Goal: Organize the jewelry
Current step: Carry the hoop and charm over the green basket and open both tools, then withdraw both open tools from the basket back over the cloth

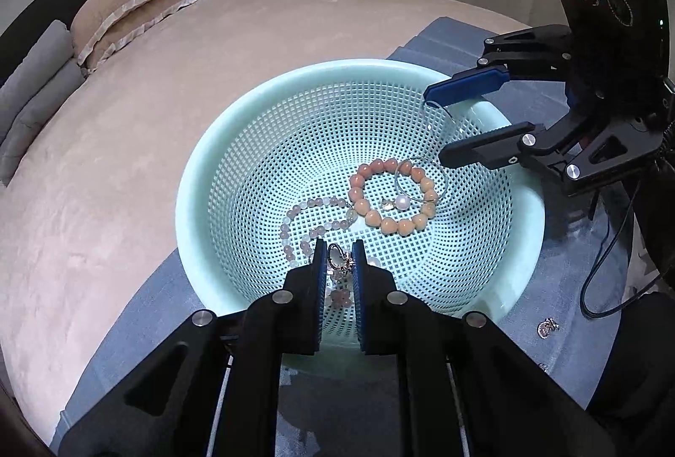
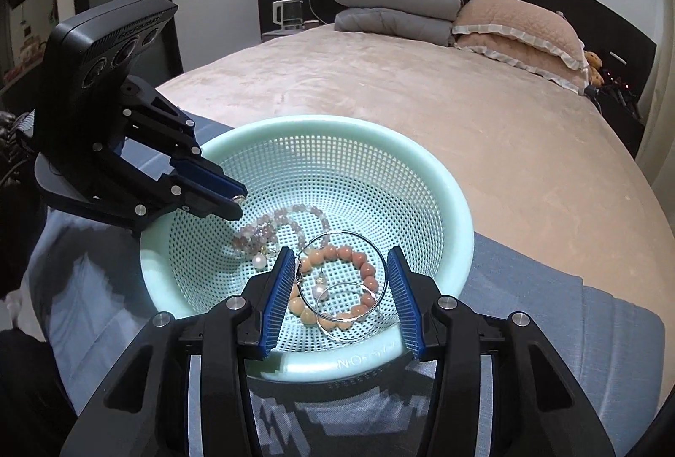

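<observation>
A mint green perforated basket (image 1: 190,178) (image 2: 460,212) stands on a blue-grey cloth on the bed. In it lie an orange bead bracelet (image 1: 388,225) (image 2: 367,271), a pale pink bead bracelet (image 1: 291,220) (image 2: 291,210) and a small hoop with a pearl (image 1: 400,201) (image 2: 318,291). My left gripper (image 1: 338,244) (image 2: 238,204) reaches into the basket's near side, shut on a small shiny pendant (image 1: 336,258). My right gripper (image 1: 434,125) (image 2: 341,251) hangs over the basket's right rim with a thin silver hoop earring (image 1: 447,115) (image 2: 354,232) spanning its pads.
A small loose piece of jewelry (image 1: 547,327) lies on the blue-grey cloth (image 1: 168,288) right of the basket. A black cable (image 1: 599,267) trails at the far right. Pillows (image 2: 519,31) and folded grey blankets (image 2: 396,9) sit at the head of the beige bed.
</observation>
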Motion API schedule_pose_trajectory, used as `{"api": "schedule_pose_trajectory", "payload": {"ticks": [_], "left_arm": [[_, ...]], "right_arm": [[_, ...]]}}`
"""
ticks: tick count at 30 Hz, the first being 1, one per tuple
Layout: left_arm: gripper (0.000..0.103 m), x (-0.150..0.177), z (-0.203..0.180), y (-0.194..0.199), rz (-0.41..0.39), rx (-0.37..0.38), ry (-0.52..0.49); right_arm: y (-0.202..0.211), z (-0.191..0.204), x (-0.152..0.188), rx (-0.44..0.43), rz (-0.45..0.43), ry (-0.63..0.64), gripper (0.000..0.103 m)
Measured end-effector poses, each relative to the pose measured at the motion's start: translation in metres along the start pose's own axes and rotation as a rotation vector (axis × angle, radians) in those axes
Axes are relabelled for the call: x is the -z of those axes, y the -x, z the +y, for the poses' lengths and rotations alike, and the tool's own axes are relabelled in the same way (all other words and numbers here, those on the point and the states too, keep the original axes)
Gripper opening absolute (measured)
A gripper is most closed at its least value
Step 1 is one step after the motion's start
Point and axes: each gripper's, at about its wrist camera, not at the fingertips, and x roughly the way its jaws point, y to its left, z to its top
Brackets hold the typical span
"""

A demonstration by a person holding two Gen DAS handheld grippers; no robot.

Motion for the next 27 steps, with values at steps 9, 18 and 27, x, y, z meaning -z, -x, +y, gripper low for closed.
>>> {"api": "schedule_pose_trajectory", "payload": {"ticks": [9,18,27], "left_arm": [[0.05,-0.003,-0.011,0.026,-0.042,-0.035,0.013],[0.097,-0.002,-0.028,0.067,-0.098,-0.114,0.021],[0.097,0.01,-0.062,0.091,-0.083,-0.134,-0.032]], "right_arm": [[0.025,-0.004,0.0,0.016,-0.044,-0.021,0.065],[0.071,-0.004,0.006,0.044,-0.075,-0.042,0.087],[0.112,0.006,0.024,0.057,-0.1,-0.004,0.087]]}}
